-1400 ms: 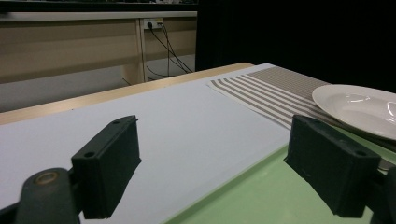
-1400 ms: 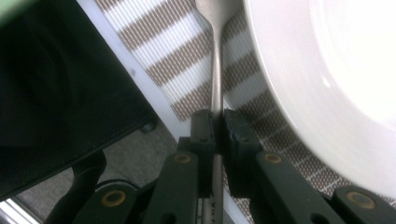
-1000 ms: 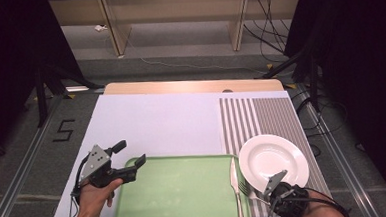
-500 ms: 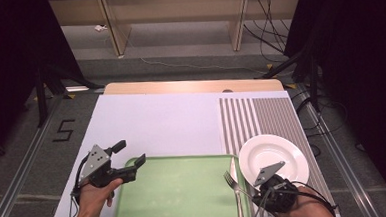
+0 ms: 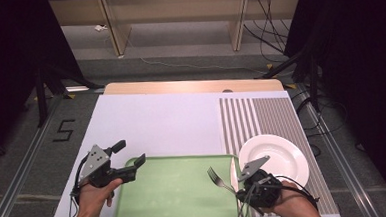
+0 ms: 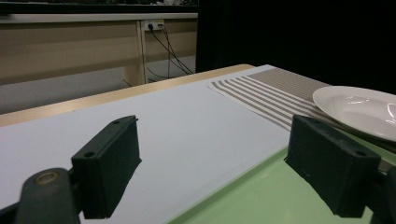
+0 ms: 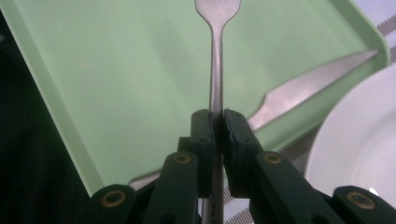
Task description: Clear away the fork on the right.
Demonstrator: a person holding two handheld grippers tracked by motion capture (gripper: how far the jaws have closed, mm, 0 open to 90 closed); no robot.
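My right gripper (image 5: 239, 192) (image 7: 218, 116) is shut on the handle of a silver fork (image 5: 216, 177) (image 7: 215, 56). It holds the fork over the right part of the green tray (image 5: 176, 204) (image 7: 116, 70), tines pointing away from the hand. A knife (image 5: 233, 172) (image 7: 317, 79) lies along the tray's right side. Just right of the tray, a white plate (image 5: 278, 156) (image 7: 359, 140) (image 6: 359, 109) rests on the mat. My left gripper (image 5: 128, 153) (image 6: 219, 163) stands open at the tray's far left corner (image 6: 261, 196), nothing between its jaws.
A grey-striped placemat (image 5: 261, 120) (image 6: 275, 93) lies under the plate at the right. A white mat (image 5: 156, 120) covers the rest of the wooden table (image 5: 190, 86). Cables and shelving stand beyond the far edge.
The right gripper has moved left and up with the fork, away from the knife and out over the tray. The left gripper has stayed still.
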